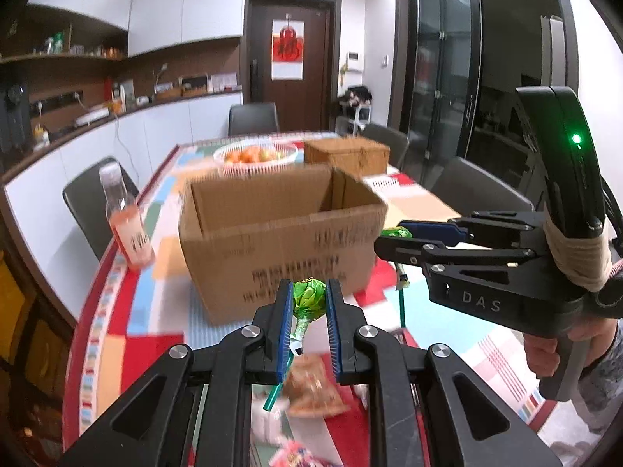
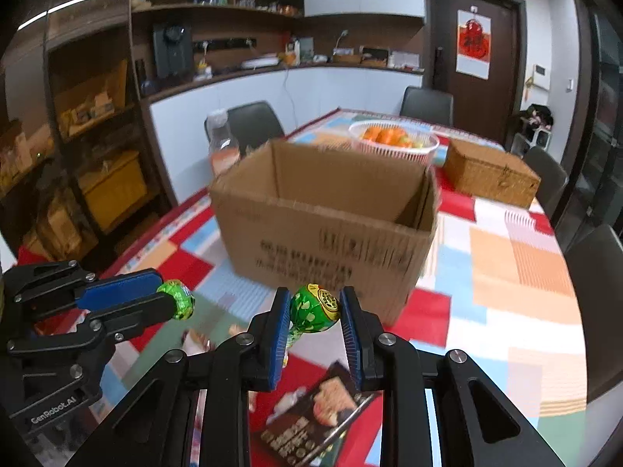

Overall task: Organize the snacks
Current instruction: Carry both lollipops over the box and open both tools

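Lollipops are the things in hand: two green-wrapped ones, each pinched by its head between blue pads. The left lollipop (image 1: 309,295) is sitting in the left gripper (image 1: 309,311), stick hanging down toward the camera; the right lollipop (image 2: 316,308) is sitting in the right gripper (image 2: 316,323), its yellow label showing. Both claws are pressing together on the candy, not spread.

Both lollipops are hanging just short of the near wall of the box (image 1: 280,233), below its rim and off the table (image 2: 506,257). The box is standing open, and from here its inside looks bare, though the floor is hidden.

The step, as I read it, is the carry: snacks gripped and lifted, not yet dropped. The next move is asking for both grippers to clear the near rim, go over the opening and only then let go; the sticks could snag on the cardboard edge if they pass low.

Nearer than the box, a tan packet (image 1: 311,385) and a dark packet (image 2: 311,416) are lying on the table, waiting. Left of the box a bottle (image 1: 124,218) is standing; beyond it a fruit basket (image 2: 393,142) and a wicker case (image 2: 490,173).
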